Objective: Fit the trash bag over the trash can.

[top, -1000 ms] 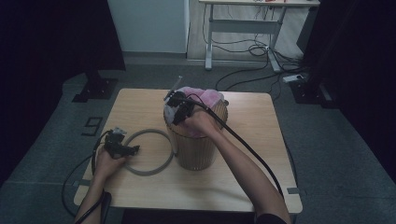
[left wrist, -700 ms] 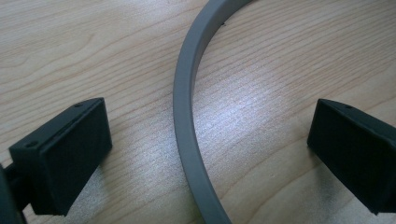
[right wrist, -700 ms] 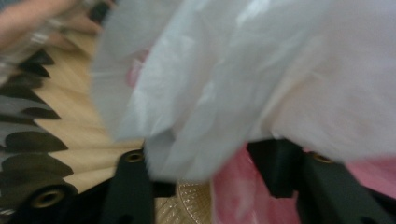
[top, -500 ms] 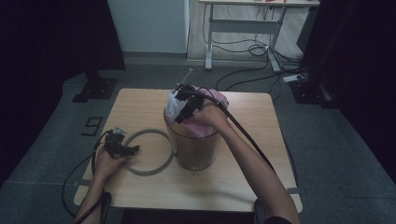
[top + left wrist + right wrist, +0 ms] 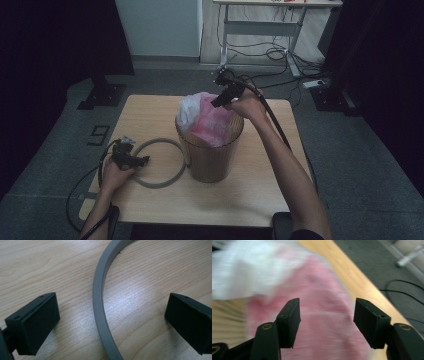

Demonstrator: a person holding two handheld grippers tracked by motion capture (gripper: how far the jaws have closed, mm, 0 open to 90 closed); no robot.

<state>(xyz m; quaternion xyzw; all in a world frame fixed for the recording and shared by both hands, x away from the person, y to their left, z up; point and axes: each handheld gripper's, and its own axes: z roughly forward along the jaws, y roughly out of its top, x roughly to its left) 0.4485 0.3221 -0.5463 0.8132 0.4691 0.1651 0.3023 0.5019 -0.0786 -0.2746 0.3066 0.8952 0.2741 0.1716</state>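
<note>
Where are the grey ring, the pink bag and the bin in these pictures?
grey ring (image 5: 98, 305): left gripper view, on the flat top of its band.
pink bag (image 5: 216, 120): high view, on the pink plastic bunched above the rim.
bin (image 5: 212, 160): high view, on its brown front wall.

A pale wooden tabletop (image 5: 150, 207) stands on grey carpet (image 5: 365, 165). Black curtains (image 5: 55, 45) hang at both sides. Beyond, a light wall (image 5: 160, 25), a desk frame (image 5: 260, 30) and loose cables (image 5: 280, 52)

open claw (image 5: 325, 322) over pink bag (image 5: 322, 315)
</note>
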